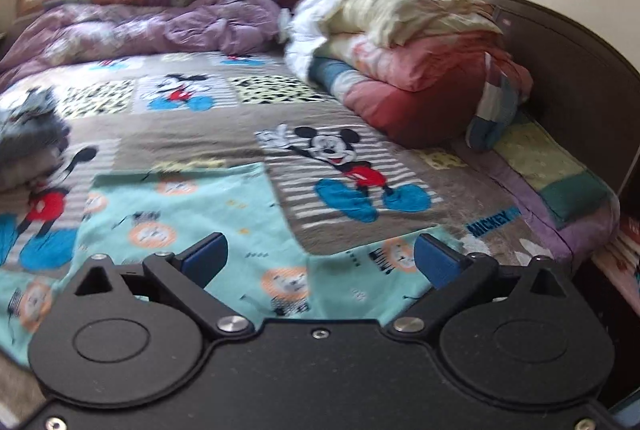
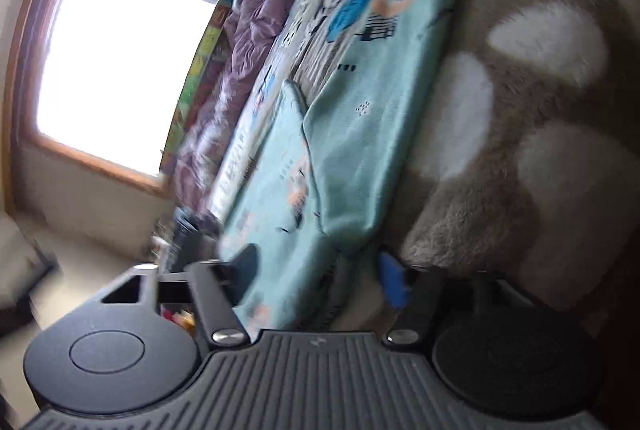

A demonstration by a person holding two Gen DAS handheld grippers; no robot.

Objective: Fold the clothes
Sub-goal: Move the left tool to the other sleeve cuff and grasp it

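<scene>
One bed point(image 1: 560, 166) fills both views, covered by a brown cartoon-mouse blanket point(image 1: 224, 138), with a purple quilt point(image 1: 160, 30) bunched along the window side and a heap of pink and cream bedding point(image 1: 408, 70) at the headboard end. A grey bundle point(image 1: 28, 134) sits at the left edge, too blurred to identify.

The teal printed garment point(image 1: 180, 230) lies flat on the blanket at the near edge of the bed. In the left wrist view it looks like a pair of trousers: one leg runs away from the camera, another stretches off to the right, toward the headboard. Whether any fold is already in it cannot be told.

Left gripper point(image 1: 320, 258) hovers just above the cloth, fingers spread wide, nothing between them. Right gripper point(image 2: 320, 270) is rolled sideways at the garment's near hem point(image 2: 344, 238), fingers apart with the cloth edge lying between them; contact is unclear. By that placing, the right gripper seems closer to a grasp.
</scene>
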